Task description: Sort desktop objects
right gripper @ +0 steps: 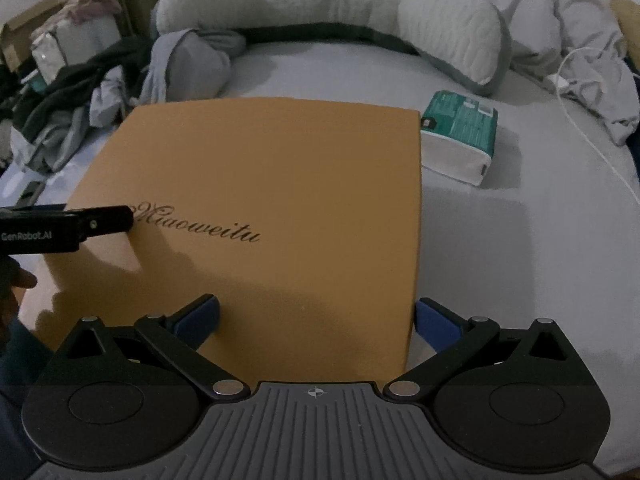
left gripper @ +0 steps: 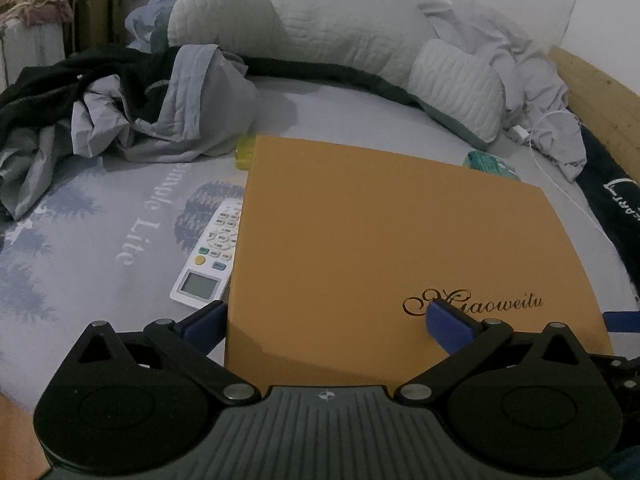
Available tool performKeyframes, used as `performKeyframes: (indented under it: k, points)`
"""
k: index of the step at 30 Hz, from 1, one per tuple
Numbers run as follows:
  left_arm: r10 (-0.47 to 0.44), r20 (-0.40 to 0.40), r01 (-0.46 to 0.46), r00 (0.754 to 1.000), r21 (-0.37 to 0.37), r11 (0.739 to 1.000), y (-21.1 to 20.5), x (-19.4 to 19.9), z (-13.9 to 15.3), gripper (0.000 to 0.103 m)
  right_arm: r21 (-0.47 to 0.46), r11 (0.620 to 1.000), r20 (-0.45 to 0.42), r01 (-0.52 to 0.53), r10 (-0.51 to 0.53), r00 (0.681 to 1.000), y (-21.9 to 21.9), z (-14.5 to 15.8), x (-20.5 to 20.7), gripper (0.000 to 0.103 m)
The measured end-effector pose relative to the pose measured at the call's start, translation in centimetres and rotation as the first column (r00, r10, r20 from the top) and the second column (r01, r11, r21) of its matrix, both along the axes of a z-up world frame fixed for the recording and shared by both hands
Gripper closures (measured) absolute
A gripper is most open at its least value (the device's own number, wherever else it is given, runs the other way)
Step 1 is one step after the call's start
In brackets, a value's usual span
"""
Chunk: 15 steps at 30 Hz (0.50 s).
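Note:
A large flat orange box [left gripper: 380, 232] with script lettering lies on the bed in front of both grippers. My left gripper [left gripper: 324, 312] is open at its near left corner, with one blue pad outside the left edge and the other over the lid. My right gripper [right gripper: 318, 306] is open at the near right corner of the orange box [right gripper: 280, 168], straddling its right edge. A white remote control [left gripper: 212, 252] lies against the box's left side, partly hidden by it. A small yellow object [left gripper: 245, 152] peeks out behind the far left corner. A green tissue pack [right gripper: 460, 128] sits at the far right corner.
A grey U-shaped pillow [left gripper: 320, 32] and crumpled clothes [left gripper: 120, 104] lie along the back of the bed. A white charger cable [right gripper: 580, 92] trails at the right, near the wooden bed frame [left gripper: 596, 92]. Cardboard boxes [right gripper: 48, 36] stand at the far left.

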<state>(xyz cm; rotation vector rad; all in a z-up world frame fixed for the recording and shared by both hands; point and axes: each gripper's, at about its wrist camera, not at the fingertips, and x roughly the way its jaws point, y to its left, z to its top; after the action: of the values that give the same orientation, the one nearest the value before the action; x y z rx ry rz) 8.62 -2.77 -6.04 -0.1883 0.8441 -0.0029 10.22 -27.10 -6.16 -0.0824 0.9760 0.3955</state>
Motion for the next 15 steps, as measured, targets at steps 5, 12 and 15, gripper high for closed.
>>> performKeyframes:
  k: [5,12,15]
  points:
    - [0.004,0.015,-0.003,1.0,-0.022,1.0,0.45,0.15,-0.29,0.0,-0.004,1.0,0.0,-0.005,0.005,1.0,0.03,-0.08,0.05,0.0]
    - [0.008,0.039,-0.007,0.999,-0.028,1.0,0.43,0.18,-0.58,0.0,0.008,1.0,-0.007,-0.006,0.006,1.0,-0.23,-0.23,0.25,0.0]
    - [0.007,0.042,-0.006,0.999,-0.029,1.0,0.41,0.12,-0.58,0.0,0.011,1.0,-0.007,-0.005,0.005,1.0,-0.25,-0.28,0.24,0.0]
